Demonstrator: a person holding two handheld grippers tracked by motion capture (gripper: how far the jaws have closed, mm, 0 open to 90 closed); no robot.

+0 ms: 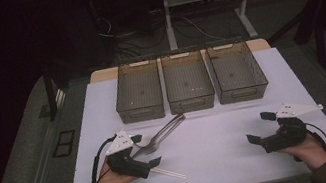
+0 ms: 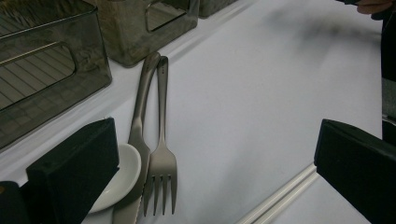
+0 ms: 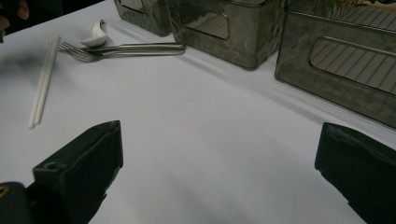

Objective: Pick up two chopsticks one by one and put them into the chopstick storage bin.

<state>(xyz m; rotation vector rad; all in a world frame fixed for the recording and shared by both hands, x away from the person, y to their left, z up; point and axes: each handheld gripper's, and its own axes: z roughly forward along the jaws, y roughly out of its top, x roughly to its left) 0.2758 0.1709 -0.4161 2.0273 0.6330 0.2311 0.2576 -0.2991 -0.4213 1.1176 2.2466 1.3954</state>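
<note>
A metal fork (image 2: 161, 172) and knife (image 2: 140, 116) lie side by side on the white mat, their handles pointing toward the bins. A small white spoon (image 2: 119, 177) rests beside the knife blade, and a pair of white chopsticks (image 2: 280, 196) lies nearer the front edge. My left gripper (image 1: 146, 150) stands open just above this cutlery, one jaw over the spoon and the other over the chopsticks, holding nothing. My right gripper (image 1: 257, 127) is open over bare mat at the right, nothing between its jaws. From there the fork (image 3: 84, 53), spoon (image 3: 95, 35) and chopsticks (image 3: 42, 79) lie far off.
Three smoky see-through bins (image 1: 138, 90) (image 1: 187, 81) (image 1: 237, 71) stand in a row at the back of the white mat (image 1: 223, 157). Bare mat stretches between the two grippers. Table legs and cables sit on the dark floor beyond.
</note>
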